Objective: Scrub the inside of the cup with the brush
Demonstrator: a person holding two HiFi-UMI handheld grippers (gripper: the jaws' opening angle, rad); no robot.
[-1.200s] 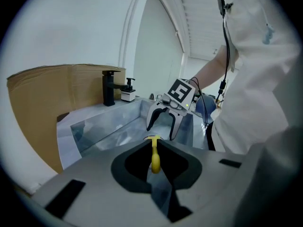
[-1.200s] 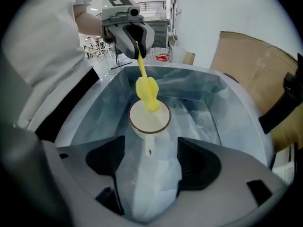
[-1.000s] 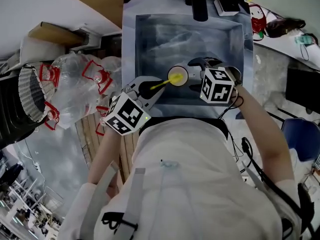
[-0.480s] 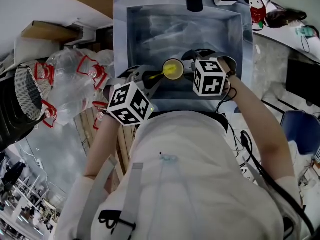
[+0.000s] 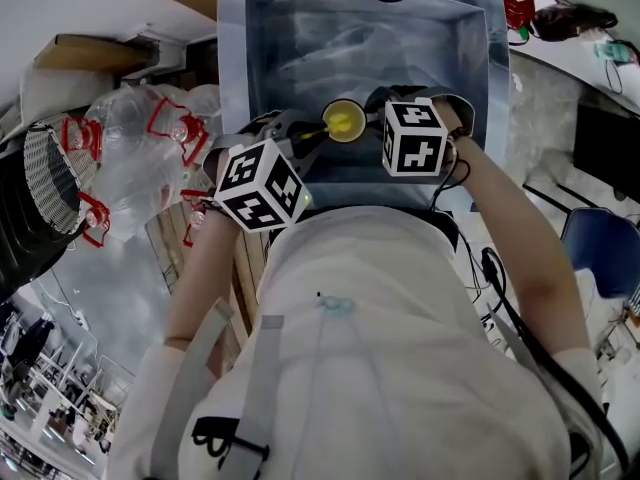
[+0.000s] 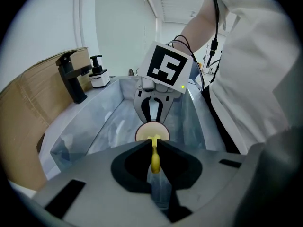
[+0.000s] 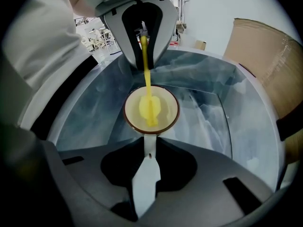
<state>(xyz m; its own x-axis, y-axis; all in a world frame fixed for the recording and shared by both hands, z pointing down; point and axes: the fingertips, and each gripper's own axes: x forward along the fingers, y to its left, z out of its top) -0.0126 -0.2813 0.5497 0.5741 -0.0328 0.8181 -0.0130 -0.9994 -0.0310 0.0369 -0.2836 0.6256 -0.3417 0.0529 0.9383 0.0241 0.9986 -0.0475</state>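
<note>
Inside the film-lined sink [image 5: 262, 68], your right gripper [image 7: 149, 148] holds the small brown-rimmed cup [image 7: 169, 109] by its flat white handle [image 7: 146, 174]. Its fingers [image 7: 182, 150] have just been closing and now pinch that handle. Your left gripper [image 6: 152, 145] faces it, fingers [image 6: 130, 150] clamped together on the thin stem of the yellow brush [image 7: 146, 70], whose head sits inside the cup's open mouth. A black tap [image 6: 73, 77] stands at the sink's edge.
</note>
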